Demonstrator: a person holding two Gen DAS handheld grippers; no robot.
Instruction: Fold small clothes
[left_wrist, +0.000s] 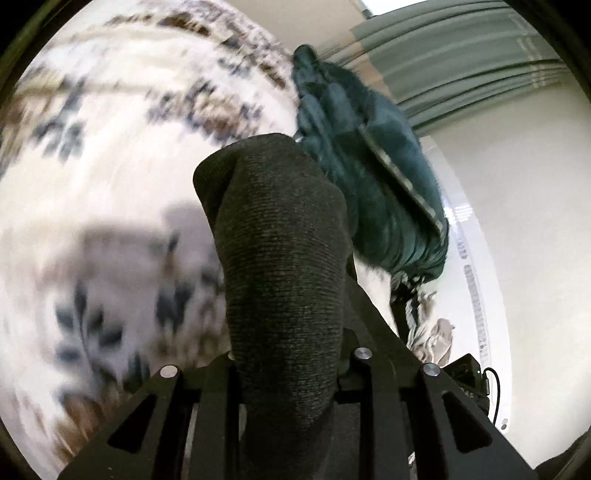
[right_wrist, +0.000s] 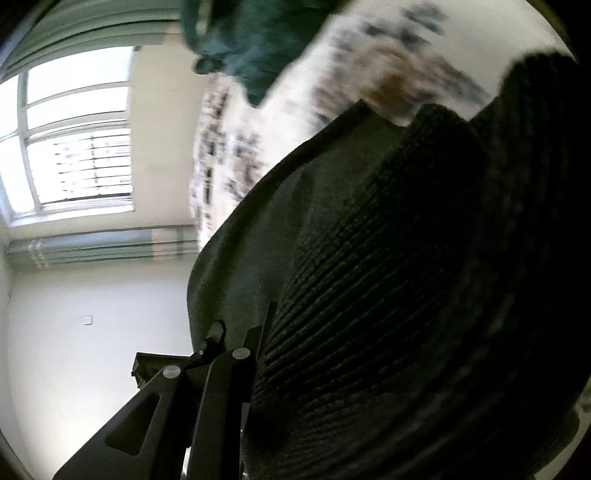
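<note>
- My biggest backdrop is the bedspread (left_wrist: 110, 155), white with blue and brown flowers, blurred in both wrist views; it fills the left of the left view and the upper middle of the right view.
- I see a pale wall (right_wrist: 92, 314) to the left of the right view, with a bright window (right_wrist: 77, 140) above it and grey-green curtains (left_wrist: 454, 59) bunched along the frame.
- A teal garment (left_wrist: 373, 177) lies heaped on the bedspread, just beyond and to the right of my left gripper's load.
- The sock (left_wrist: 284, 266), dark grey ribbed knit, stands in my way in both views: it drapes over the middle of the left view and blocks nearly the whole right half of the right view.
- My left gripper (left_wrist: 288, 369) is clenched on the sock, which rises from between its fingers.
- My right gripper (right_wrist: 255, 354) is mostly hidden by the knit; I cannot tell how its jaws stand.
- A small crumpled beige cloth (left_wrist: 436, 339) sits low on the right of the left view.
</note>
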